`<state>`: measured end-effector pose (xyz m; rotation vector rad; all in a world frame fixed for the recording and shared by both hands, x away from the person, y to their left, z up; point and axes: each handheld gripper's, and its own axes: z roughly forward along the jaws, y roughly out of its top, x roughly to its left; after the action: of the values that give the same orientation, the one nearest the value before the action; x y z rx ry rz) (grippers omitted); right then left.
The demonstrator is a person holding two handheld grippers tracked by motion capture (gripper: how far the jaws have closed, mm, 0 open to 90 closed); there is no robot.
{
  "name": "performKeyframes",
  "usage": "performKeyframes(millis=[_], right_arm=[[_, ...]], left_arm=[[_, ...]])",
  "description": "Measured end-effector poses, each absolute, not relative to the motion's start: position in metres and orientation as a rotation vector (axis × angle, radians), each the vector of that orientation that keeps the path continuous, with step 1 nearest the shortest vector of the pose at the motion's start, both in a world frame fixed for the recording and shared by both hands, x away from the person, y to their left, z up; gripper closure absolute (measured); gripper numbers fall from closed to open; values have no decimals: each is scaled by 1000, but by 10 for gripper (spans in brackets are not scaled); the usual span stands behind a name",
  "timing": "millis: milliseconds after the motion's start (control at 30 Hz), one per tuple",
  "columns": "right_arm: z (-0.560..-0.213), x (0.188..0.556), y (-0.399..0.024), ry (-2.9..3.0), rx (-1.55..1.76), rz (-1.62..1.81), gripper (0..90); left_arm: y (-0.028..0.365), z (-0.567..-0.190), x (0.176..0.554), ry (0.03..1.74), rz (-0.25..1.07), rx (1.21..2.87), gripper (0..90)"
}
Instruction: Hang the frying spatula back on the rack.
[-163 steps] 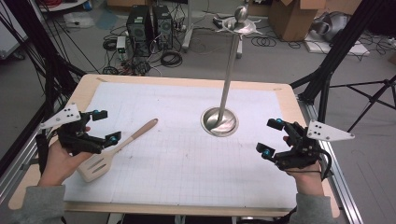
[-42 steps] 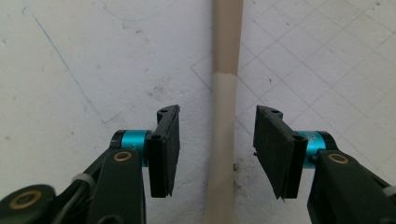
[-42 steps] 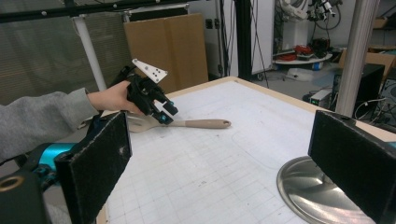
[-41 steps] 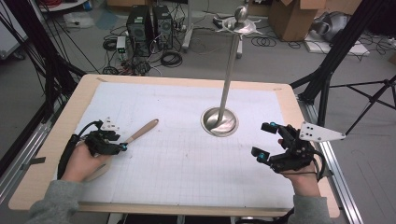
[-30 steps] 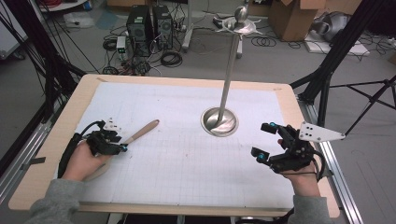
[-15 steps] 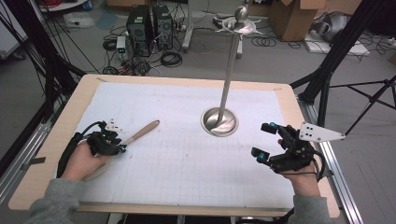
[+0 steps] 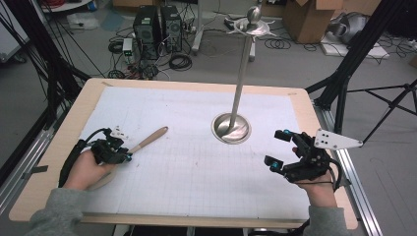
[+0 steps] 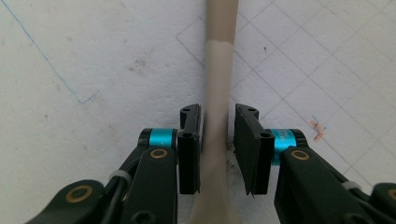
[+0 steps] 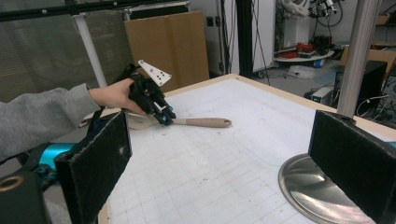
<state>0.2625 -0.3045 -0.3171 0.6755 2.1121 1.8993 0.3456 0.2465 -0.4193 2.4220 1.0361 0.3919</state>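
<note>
— High view first: what's the biggest thing?

— Table (image 7: 59, 147), a pale board under a white gridded sheet (image 7: 196, 167). A steel stand (image 7: 232, 129) sits right of the middle, its round base on the sheet and its pole rising straight up.

— And the spatula?

— Spatula (image 7: 147, 141) lies flat on the sheet, left of the stand and well apart from it, its handle end pointing toward the stand (the blade is hidden under the person's hand).

— Which gripper has it?

— Left gripper (image 7: 118, 155), low over the sheet. In the left gripper view its jaws stand either side of the spatula's neck (image 8: 215, 130); they have just been closing in, with one pad against the neck and a thin gap visible at the other.

— The other one?

— Right gripper (image 7: 285, 147) hovers at the table's right side, just beside the stand's base, jaws spread wide with nothing between them.
</note>
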Motion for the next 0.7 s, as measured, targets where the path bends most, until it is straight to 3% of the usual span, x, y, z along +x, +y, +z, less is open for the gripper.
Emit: performKeyframes(millis=[700], right_arm=[[-318,262,-305,2120,692,1896,48]], left_arm=[[249,-419,345,1031,372,2423,776]])
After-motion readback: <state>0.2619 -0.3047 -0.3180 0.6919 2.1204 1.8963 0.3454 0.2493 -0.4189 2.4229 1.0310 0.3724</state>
